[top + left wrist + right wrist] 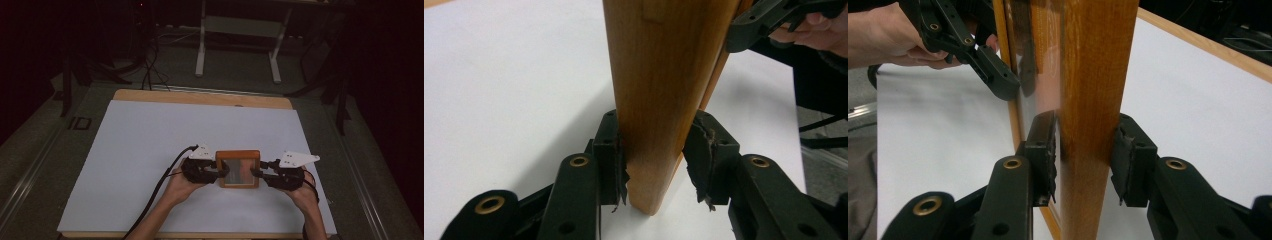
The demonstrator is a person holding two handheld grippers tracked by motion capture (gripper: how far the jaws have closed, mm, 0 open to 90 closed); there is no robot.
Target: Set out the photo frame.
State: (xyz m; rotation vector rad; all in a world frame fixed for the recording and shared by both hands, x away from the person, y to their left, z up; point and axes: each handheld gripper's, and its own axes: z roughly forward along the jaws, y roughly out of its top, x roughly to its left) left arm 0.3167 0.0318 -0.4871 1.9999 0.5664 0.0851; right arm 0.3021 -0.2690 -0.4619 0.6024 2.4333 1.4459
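Grippers clamp opposite sides of the wooden frame (238,169), left gripper (218,171) and right gripper (259,173) both clenched on it; next likely a steady two-handed lift.

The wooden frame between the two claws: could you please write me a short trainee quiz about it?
1. True or false: the right claw hangs free of the wooden frame.
2. What does the left claw clamp? A: a side edge of the frame. B: its own cable. C: the white sheet.
3. What does the frame's front hold inside the wood?

Key
1. False: its pads press on the frame's other side edge.
2. A.
3. A shiny pane with reflections in it, seen in the right gripper view.
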